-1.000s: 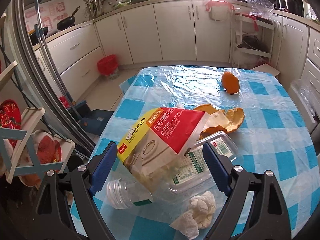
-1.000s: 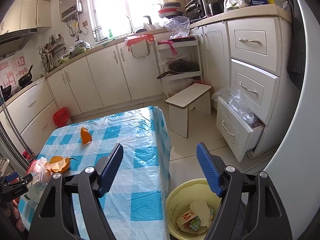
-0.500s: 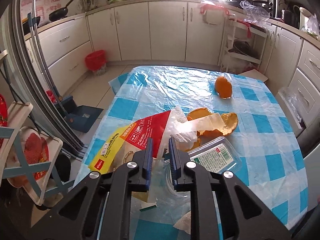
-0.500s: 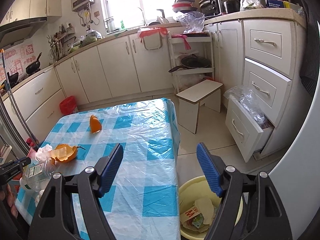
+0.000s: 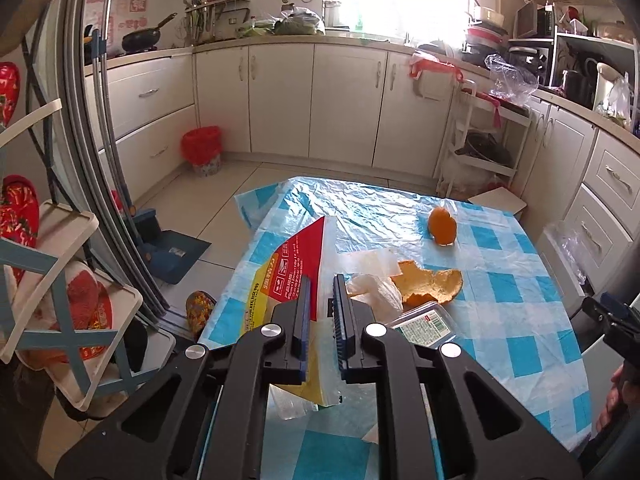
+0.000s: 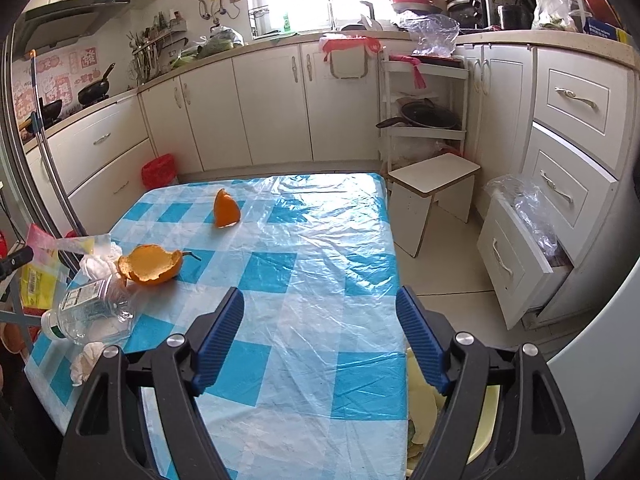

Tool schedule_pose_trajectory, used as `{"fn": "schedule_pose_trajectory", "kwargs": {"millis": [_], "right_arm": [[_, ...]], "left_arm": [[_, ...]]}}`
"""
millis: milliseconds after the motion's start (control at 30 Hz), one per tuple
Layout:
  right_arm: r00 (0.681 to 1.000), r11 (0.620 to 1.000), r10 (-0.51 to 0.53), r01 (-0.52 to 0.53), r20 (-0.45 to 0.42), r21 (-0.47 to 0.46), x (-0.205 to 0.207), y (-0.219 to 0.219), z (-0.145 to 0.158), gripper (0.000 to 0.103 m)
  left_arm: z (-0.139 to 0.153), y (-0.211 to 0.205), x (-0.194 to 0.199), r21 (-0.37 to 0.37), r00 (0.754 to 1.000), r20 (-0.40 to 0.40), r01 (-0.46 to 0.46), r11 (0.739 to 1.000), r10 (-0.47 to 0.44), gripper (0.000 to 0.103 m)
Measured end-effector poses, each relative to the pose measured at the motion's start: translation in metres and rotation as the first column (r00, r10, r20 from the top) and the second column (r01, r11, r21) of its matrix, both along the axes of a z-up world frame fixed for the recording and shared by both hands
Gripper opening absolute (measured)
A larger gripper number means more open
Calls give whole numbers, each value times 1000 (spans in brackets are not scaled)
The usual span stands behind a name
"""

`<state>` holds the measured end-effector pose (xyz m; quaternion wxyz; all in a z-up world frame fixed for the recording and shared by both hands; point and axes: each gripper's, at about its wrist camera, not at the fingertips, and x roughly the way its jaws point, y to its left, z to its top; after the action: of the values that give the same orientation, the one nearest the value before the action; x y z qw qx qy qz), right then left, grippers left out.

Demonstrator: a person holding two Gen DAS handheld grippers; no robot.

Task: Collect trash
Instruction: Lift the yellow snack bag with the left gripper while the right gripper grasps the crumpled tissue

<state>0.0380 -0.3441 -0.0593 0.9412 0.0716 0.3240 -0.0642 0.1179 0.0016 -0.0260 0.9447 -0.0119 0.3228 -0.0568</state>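
Observation:
My left gripper (image 5: 322, 312) is shut on a red and yellow plastic snack bag (image 5: 296, 264) and holds it lifted above the table's left end; the bag also shows in the right wrist view (image 6: 40, 268). On the blue checked tablecloth (image 6: 304, 280) lie an orange peel bowl (image 6: 150, 266), an orange wedge (image 6: 226, 210), a clear plastic bottle (image 6: 92, 312) and crumpled white tissues (image 6: 86, 360). My right gripper (image 6: 320, 340) is open and empty above the table's near right edge. A yellow trash bin (image 6: 486, 424) shows partly behind its right finger.
White cabinets line the walls. A white stool (image 6: 434, 182) and an open drawer with a plastic bag (image 6: 524, 240) stand right of the table. A red bin (image 6: 160, 170) sits by the far cabinets. A rack (image 5: 60, 280) stands left of the table.
My left gripper closed on the snack bag and lifted it up off the table. My right gripper moved closer over the table, still open.

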Motion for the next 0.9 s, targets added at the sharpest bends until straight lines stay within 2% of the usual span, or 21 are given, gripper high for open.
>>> {"fn": "schedule_pose_trajectory", "kwargs": {"millis": [300,433,533,700,900], "right_arm": [[996,997,77,-77,-44,-10,5,22,-9,76],[987,989,148,-148,-65,8,8,46,-12,77],[964,968,252,-251,-90,19,11,82,-18,77],[897,906,422,-422,-132,26,13,153,-31,77],[860,874,485,-484,-158,51,25,200,-41,77]], "left_arm": [[4,-1,-8,-13,1000,16,23,1000,-23,10],[2,-3,-10,-13,999,15,33,999,-33,10],[1,-4,-13,-15,999,14,42,999,-42,10],[2,-1,-18,-18,999,22,50,999,-50,10],[3,1,-24,-22,998,27,63,998,-63,10]]}}
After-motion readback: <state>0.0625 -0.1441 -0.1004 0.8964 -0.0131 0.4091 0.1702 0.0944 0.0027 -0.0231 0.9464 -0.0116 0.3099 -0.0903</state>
